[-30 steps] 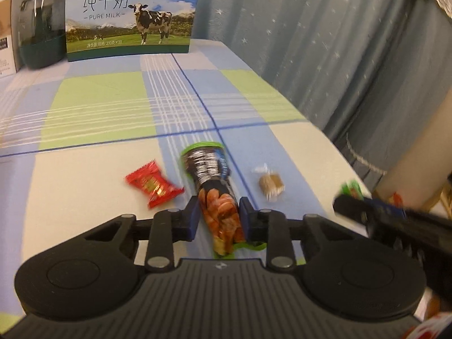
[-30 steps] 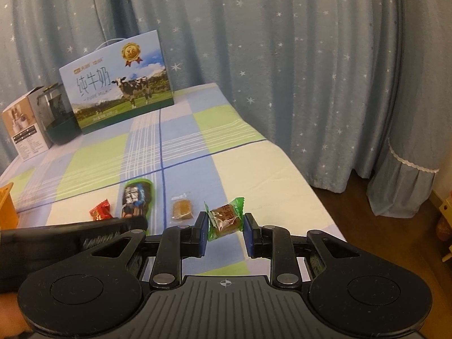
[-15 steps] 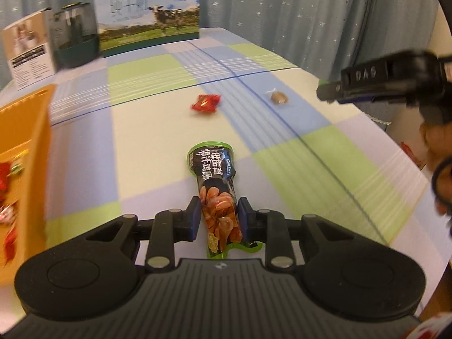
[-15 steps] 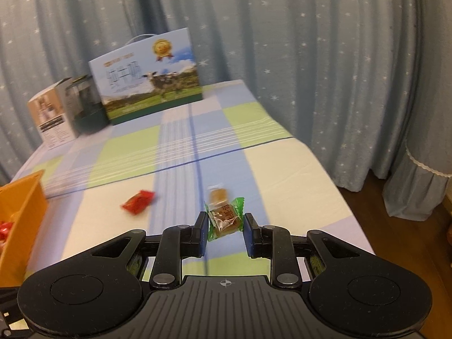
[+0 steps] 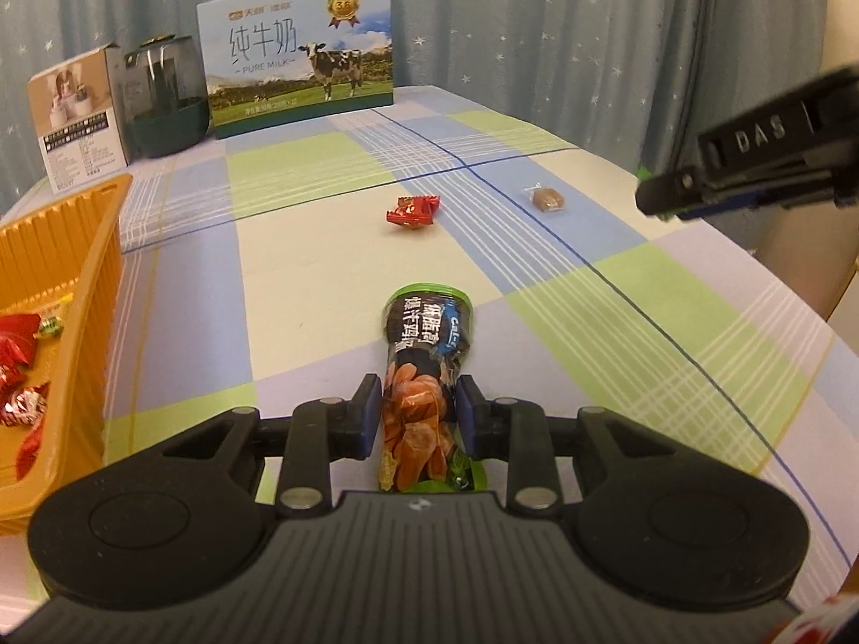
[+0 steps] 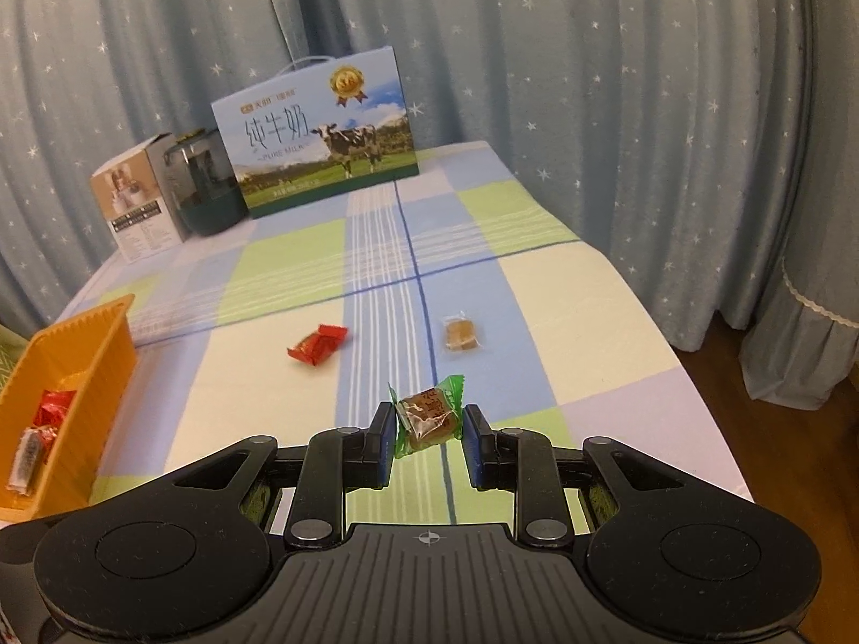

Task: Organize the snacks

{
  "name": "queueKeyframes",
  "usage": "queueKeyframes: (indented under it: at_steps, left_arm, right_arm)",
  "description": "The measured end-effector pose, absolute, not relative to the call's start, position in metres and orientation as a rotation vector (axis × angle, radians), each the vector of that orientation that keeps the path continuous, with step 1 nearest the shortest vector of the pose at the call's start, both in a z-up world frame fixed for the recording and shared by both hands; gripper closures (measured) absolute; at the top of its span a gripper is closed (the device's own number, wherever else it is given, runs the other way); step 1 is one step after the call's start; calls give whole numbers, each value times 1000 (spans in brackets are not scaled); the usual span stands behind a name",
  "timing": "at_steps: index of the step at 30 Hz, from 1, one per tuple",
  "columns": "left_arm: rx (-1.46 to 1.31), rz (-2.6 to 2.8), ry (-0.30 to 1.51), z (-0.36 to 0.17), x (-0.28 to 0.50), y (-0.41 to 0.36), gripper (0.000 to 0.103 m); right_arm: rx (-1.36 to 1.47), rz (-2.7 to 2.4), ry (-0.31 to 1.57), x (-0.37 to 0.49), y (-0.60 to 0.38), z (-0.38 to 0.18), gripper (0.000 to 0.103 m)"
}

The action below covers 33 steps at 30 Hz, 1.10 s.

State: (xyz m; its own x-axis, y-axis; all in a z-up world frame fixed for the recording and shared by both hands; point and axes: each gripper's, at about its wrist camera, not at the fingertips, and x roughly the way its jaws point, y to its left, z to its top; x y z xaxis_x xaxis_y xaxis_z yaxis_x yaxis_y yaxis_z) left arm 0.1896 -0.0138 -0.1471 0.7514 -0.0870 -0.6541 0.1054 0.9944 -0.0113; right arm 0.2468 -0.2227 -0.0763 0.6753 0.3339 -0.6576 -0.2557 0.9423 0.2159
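L gripper [image 5: 419, 410]: clamped on chip bag [image 5: 427, 370], pads on both sides near its lower half; bag points fwd, lifted over cloth [image 5: 322, 290]
R gripper [image 6: 428, 432]: pinching green candy [image 6: 428, 419] by wrapper sides, held above near edge of cloth [image 6: 563, 295]; also seen at R edge of L view [image 5: 751, 155], side-on, pads hidden there
Chip bag: dark w/ green rim, orange chips printed on near end, top end toward far side
Green candy: brown block in clear/green wrap, twisted ends sticking out past pads
Red candy [image 5: 412, 210] [image 6: 317, 344]: loose on cloth, mid-table, well ahead of both grippers
Brown candy [image 5: 546, 198] [image 6: 460, 334]: clear wrap, on blue stripe, R of red candy, apart from it
Tray [image 5: 80, 290] [image 6: 102, 370]: orange, at L edge of table; red-wrapped sweets [image 5: 16, 354] inside, plus a silver-ish one [image 6: 27, 453]
Milk box [image 5: 298, 56] [image 6: 317, 145]: upright at far end, cow picture, by curtain [image 6: 590, 80]
Dark jar [image 5: 164, 96]: L of milk box, touching or just beside it
Small box [image 5: 75, 118]: L of jar, upright
Cloth: blue/green/cream check, covers whole table
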Motion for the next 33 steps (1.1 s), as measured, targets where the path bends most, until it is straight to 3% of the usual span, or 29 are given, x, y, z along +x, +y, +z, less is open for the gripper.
queueKeyframes:
  at_steps: [16,33]
  left_arm:
    - [-15,-78,682,-143,184,-9,77]
    - [-47,5,561,-52,164,36,77]
  right_arm:
    - [87,363,744,244,-213,-74,77]
    - [105,462,629,207,-170,-35,77]
